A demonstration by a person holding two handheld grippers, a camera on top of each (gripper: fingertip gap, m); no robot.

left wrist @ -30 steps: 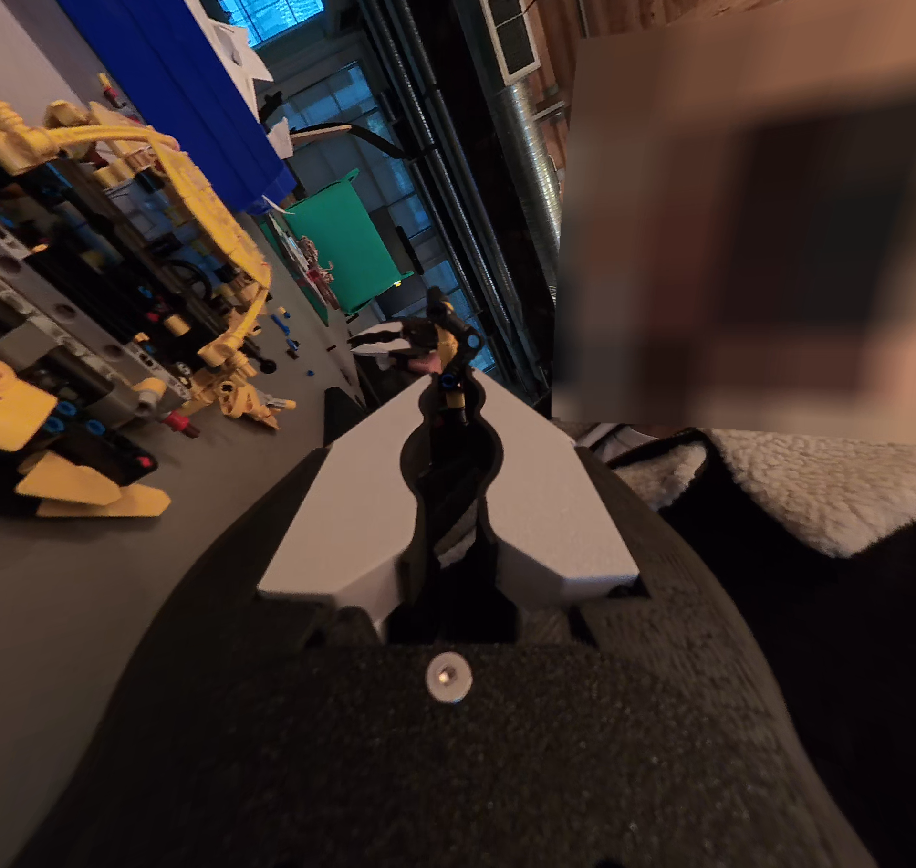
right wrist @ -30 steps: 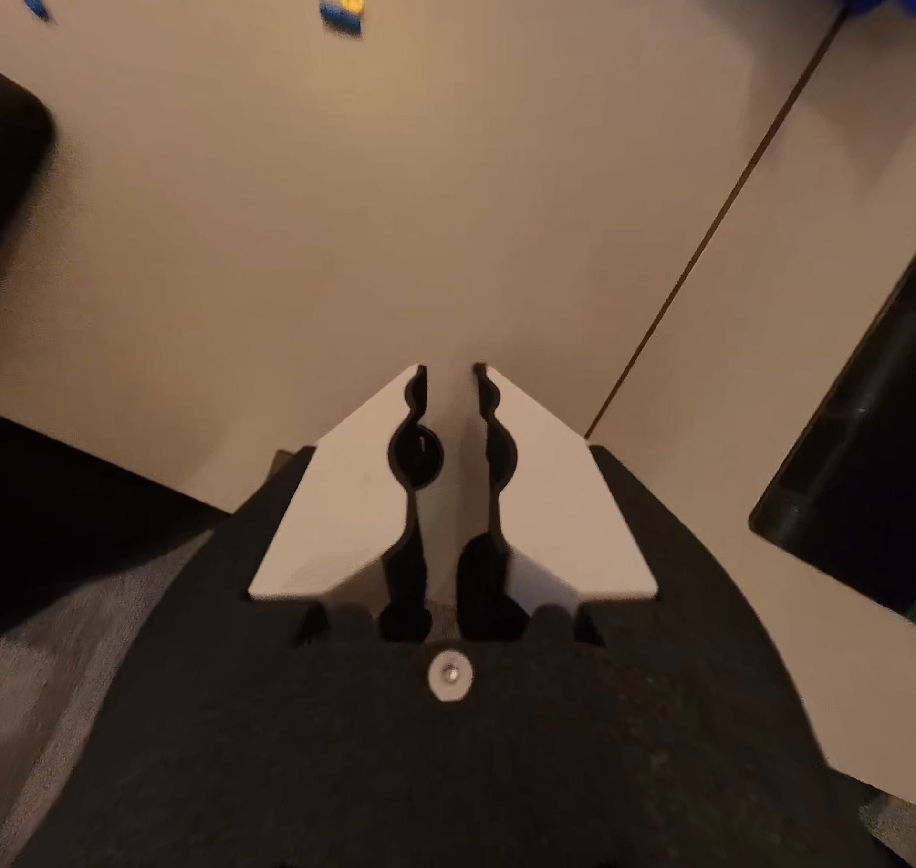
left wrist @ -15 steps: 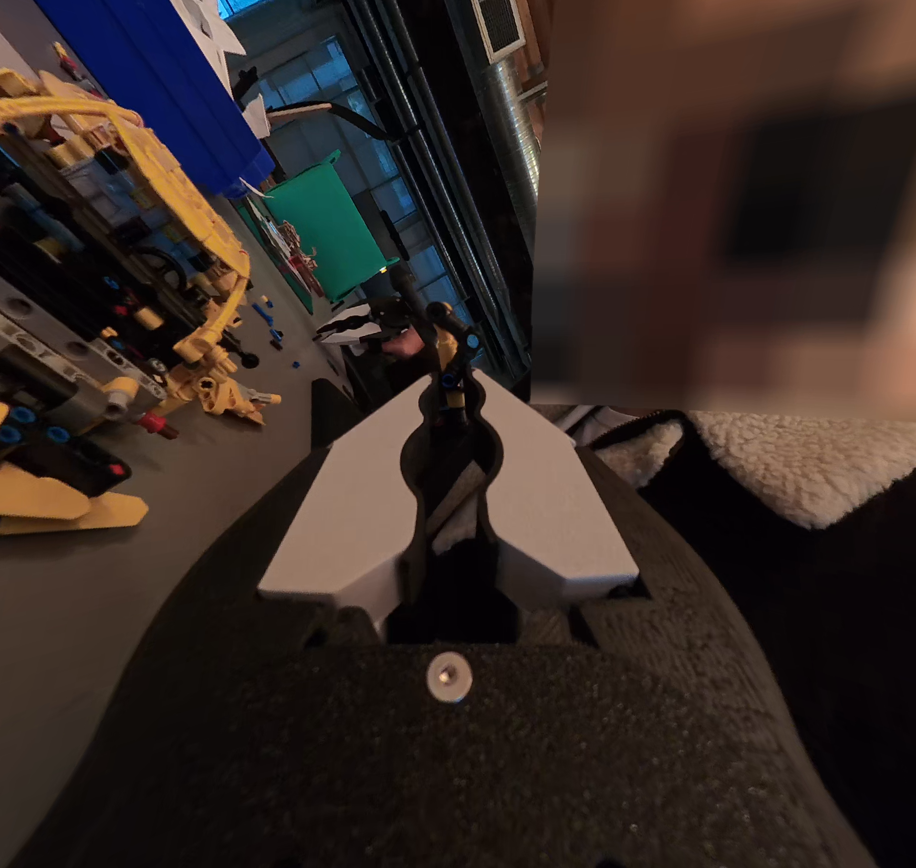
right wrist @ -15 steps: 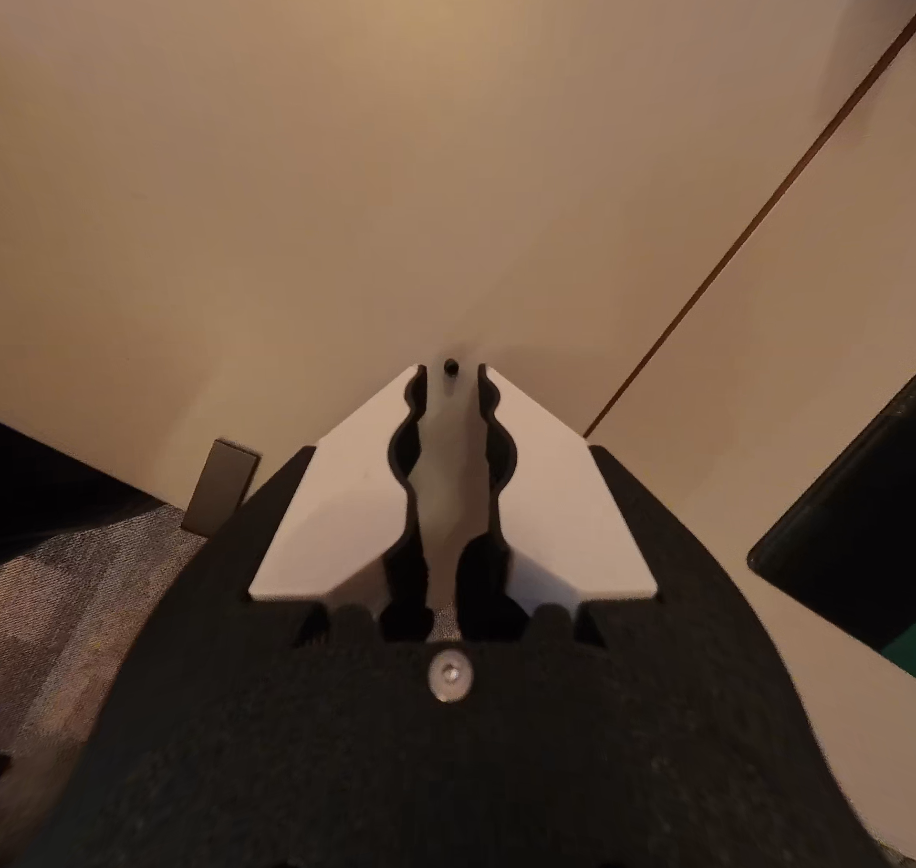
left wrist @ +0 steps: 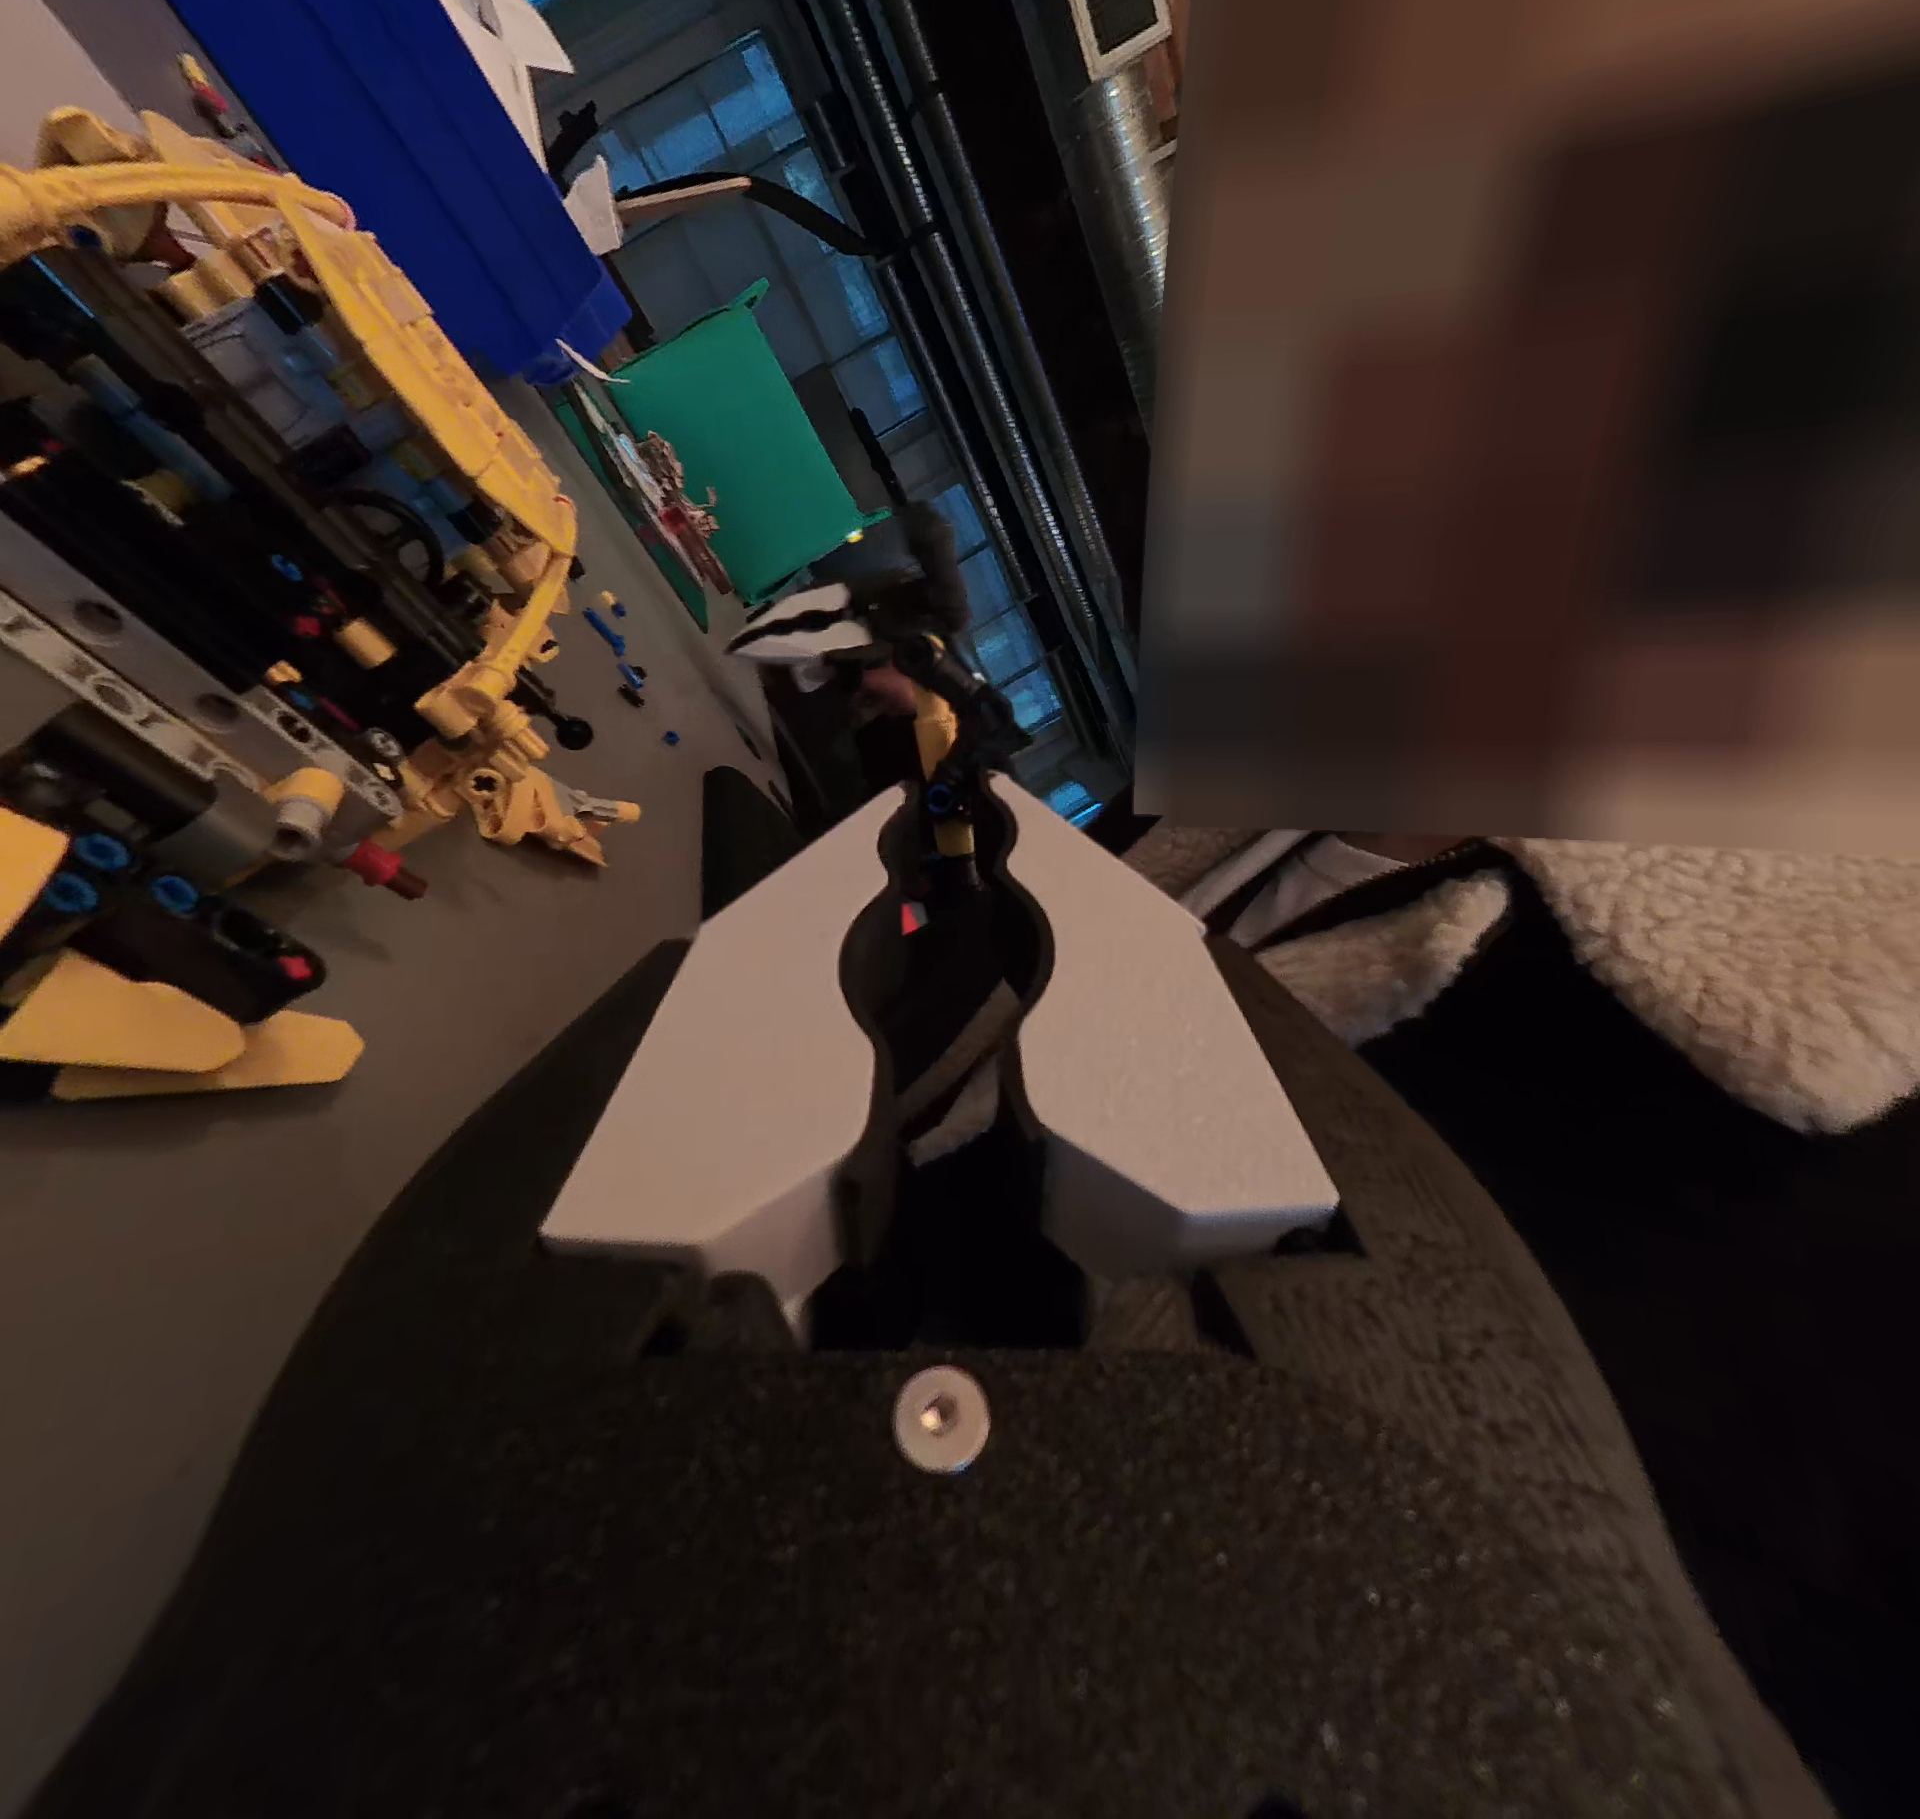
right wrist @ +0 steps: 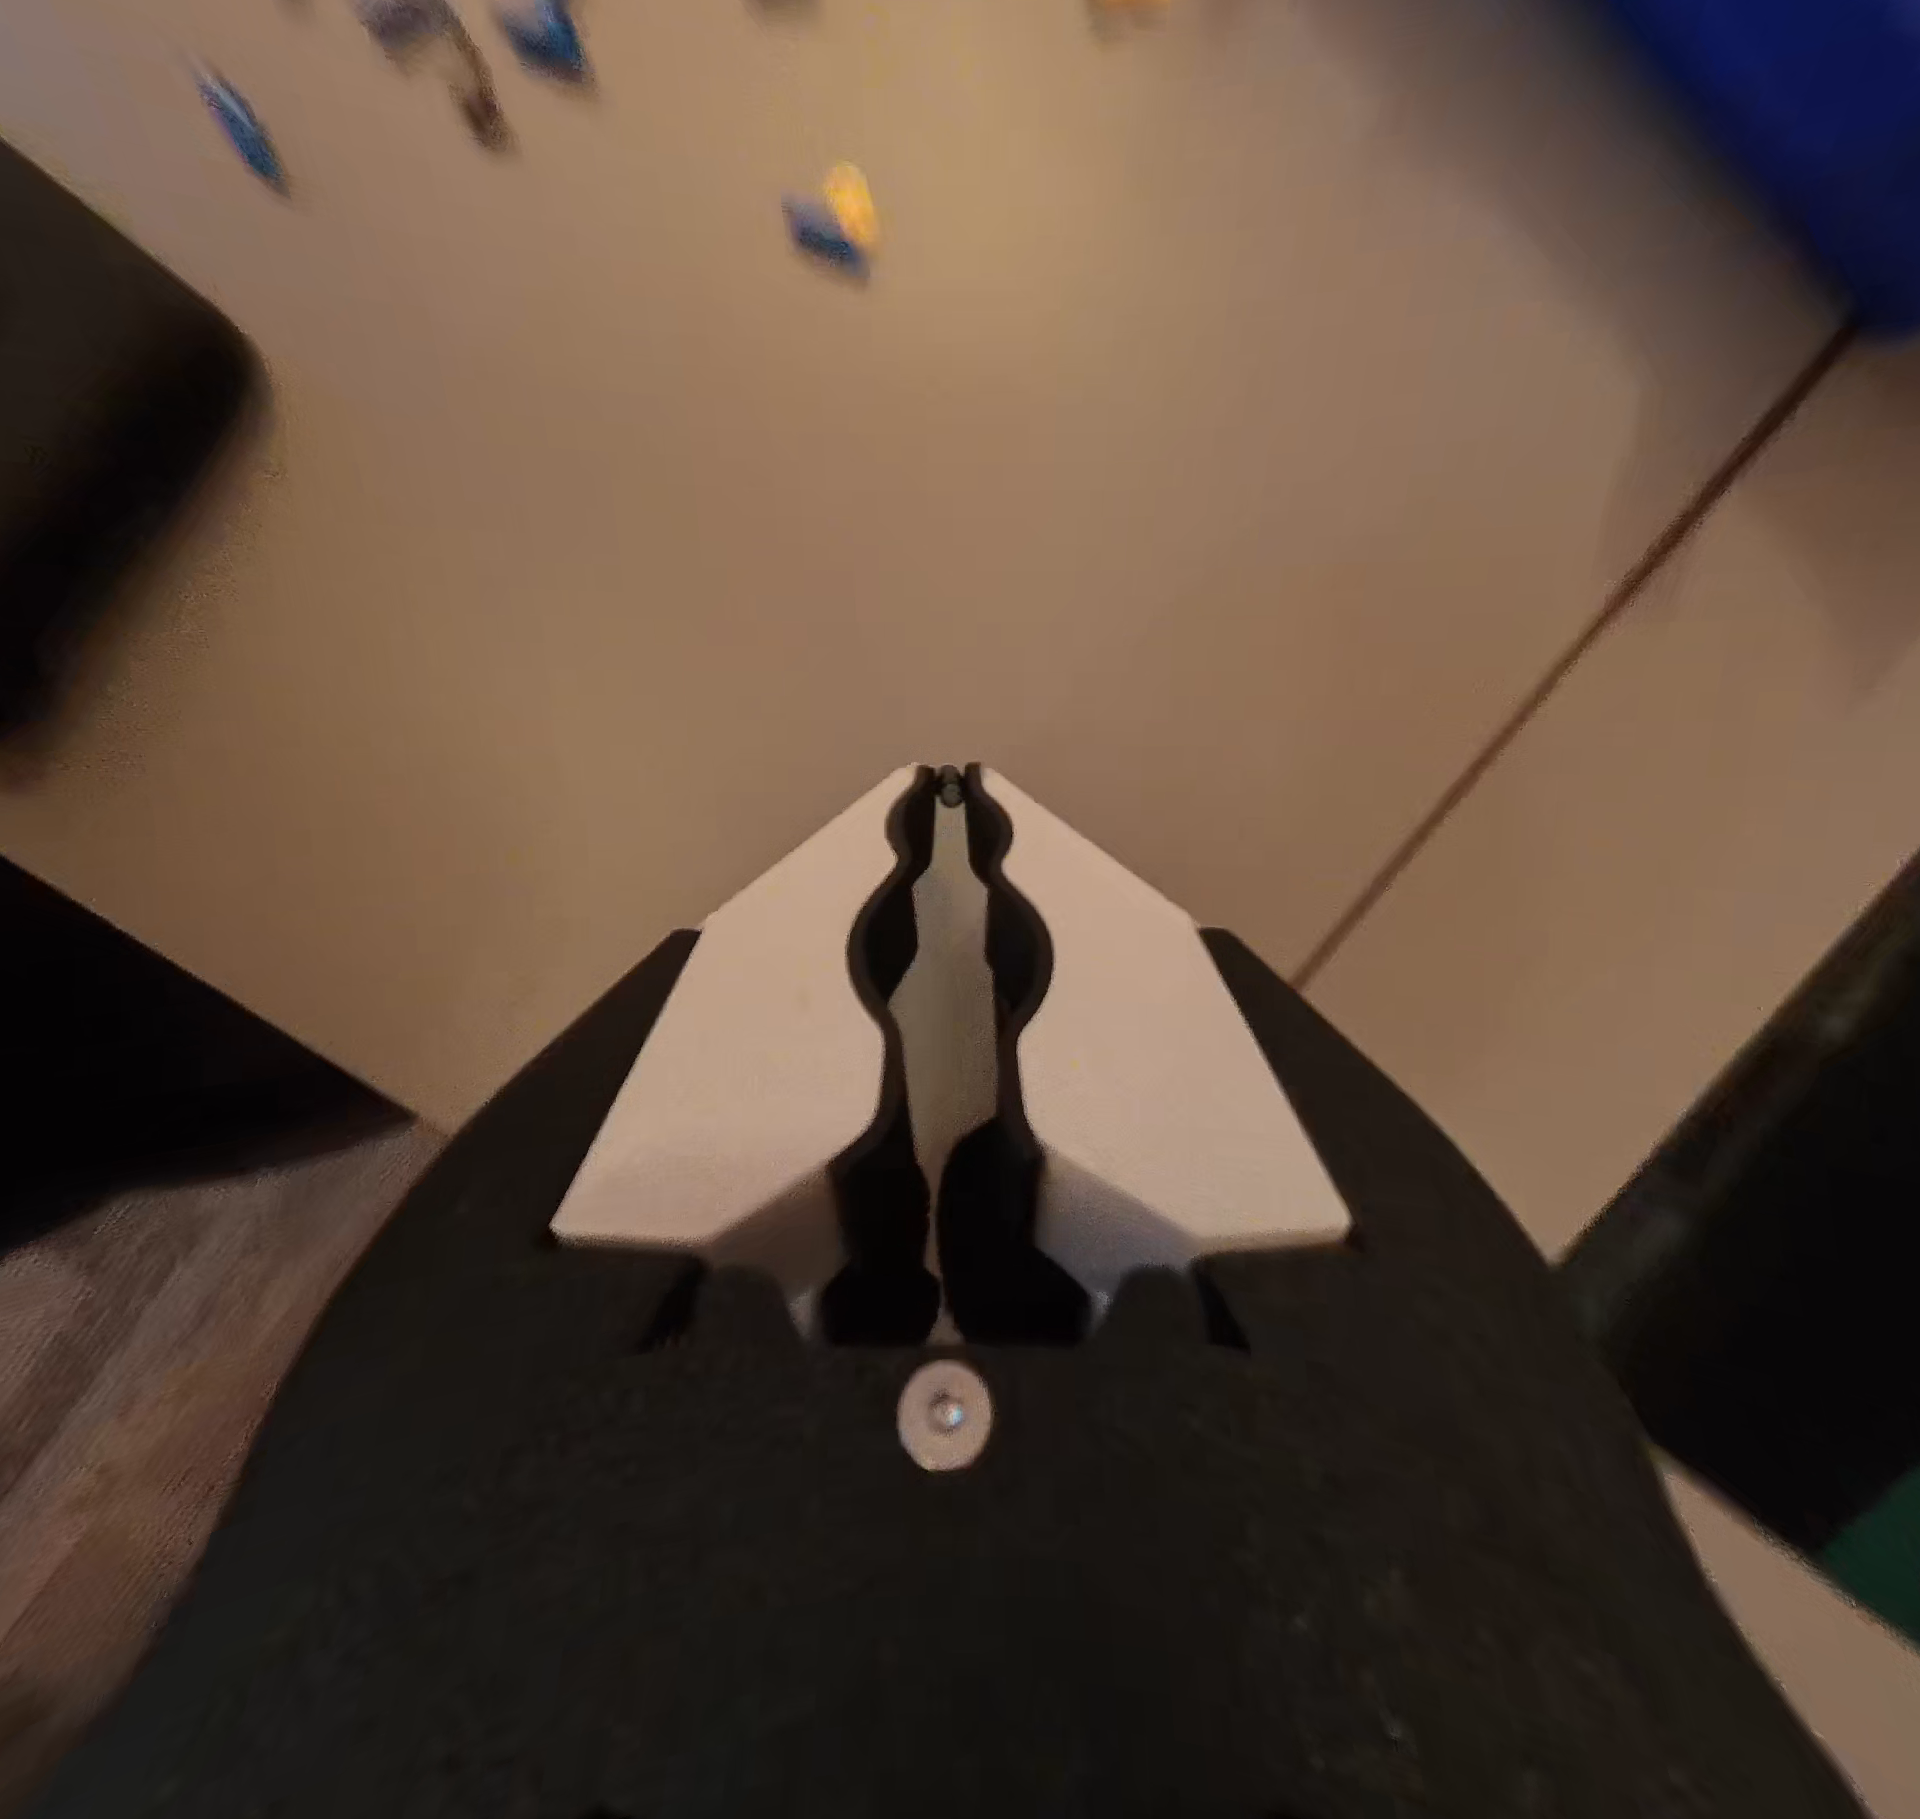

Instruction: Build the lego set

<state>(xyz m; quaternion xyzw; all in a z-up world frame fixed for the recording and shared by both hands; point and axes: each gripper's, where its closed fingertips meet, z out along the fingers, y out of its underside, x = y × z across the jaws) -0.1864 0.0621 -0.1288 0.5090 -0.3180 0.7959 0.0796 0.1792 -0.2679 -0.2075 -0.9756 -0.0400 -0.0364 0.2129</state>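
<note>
Left claw (left wrist: pixel 948 813) level, pinching lego subassembly (left wrist: pixel 945 782), right claw (right wrist: pixel 948 782) angled down, nipping black pin (right wrist: pixel 949 784)

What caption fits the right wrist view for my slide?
Right gripper pinching a tiny black piece at its fingertips above the beige table.

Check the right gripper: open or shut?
Shut: the right gripper pinches a tiny dark piece at its fingertips.

White-fingered black tongs (left wrist: pixel 948 813), silver screw (left wrist: pixel 940 1419), fleece collar (left wrist: pixel 1704 980).
</note>
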